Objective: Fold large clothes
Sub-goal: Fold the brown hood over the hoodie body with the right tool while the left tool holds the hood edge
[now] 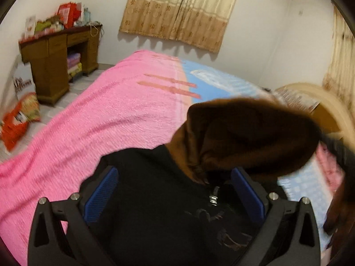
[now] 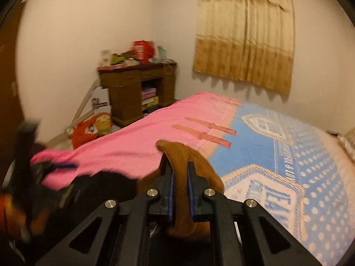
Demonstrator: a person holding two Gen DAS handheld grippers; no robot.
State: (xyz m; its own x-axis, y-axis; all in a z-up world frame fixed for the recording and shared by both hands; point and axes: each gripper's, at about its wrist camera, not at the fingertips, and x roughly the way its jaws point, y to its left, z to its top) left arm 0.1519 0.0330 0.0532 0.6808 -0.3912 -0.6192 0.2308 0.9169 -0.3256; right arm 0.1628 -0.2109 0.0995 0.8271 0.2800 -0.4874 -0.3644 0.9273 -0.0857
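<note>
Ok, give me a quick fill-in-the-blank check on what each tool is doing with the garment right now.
1. The right tool is shut on the ____ part of the black jacket.
2. The left tool has its jaws ____, with black fabric lying between its blue pads.
3. The jacket's metal zipper shows in the ____ wrist view.
4. Under the jacket, the bedspread is pink and ____.

Missing words: brown; open; left; blue
</note>
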